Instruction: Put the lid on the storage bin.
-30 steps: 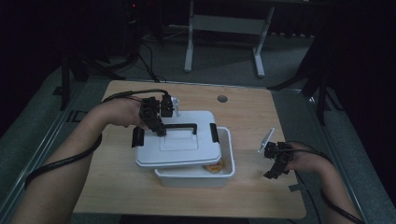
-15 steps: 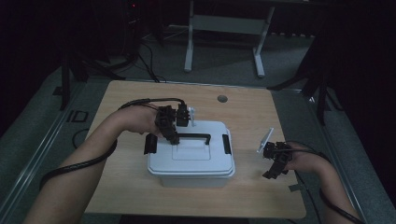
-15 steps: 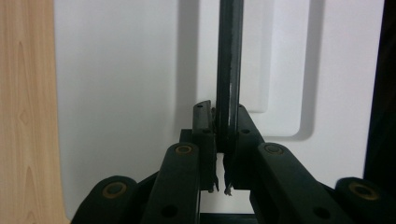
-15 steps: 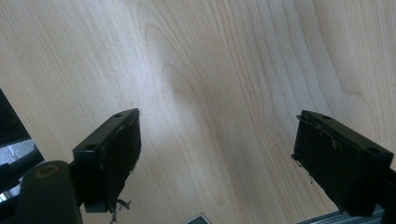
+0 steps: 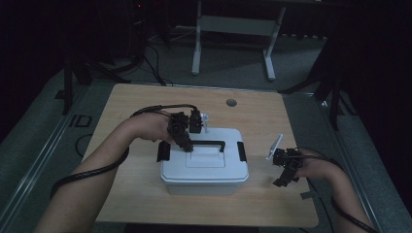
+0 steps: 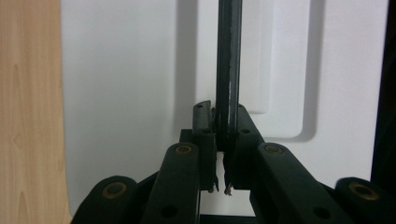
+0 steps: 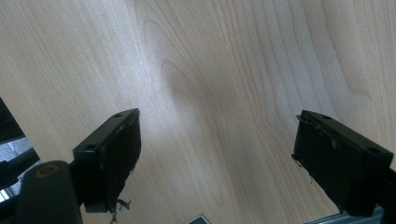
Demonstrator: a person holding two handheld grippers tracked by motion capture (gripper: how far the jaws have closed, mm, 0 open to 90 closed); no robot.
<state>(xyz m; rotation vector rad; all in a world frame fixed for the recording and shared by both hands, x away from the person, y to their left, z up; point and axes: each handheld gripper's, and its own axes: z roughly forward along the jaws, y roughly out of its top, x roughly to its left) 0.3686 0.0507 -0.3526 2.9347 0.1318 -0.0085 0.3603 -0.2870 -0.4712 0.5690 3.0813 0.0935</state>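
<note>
A white plastic box [image 5: 204,180] stands in the middle of the wooden table [image 5: 141,109], with its white lid [image 5: 204,162] resting flat on top. My left gripper [image 5: 187,145] comes in from the left and is shut on the lid's black handle [image 5: 210,143]. In the left gripper view the handle bar [image 6: 229,70] runs upward, pinched between the jaws of the left gripper [image 6: 220,116], above the lid [image 6: 130,93]. My right gripper [image 5: 286,170] hovers to the right of the box. In its own view the right gripper [image 7: 219,154] is open over bare wood [image 7: 210,70].
Black latches [image 5: 241,151] sit on both ends of the box. A round cable hole [image 5: 231,103] lies near the table's far edge. Beyond the table a metal stand [image 5: 233,29] and cables rest on the dark floor.
The lid, held by my left gripper, has moved right and down from an offset position that showed the box's inside; it now covers the box. The right gripper has stayed put.
</note>
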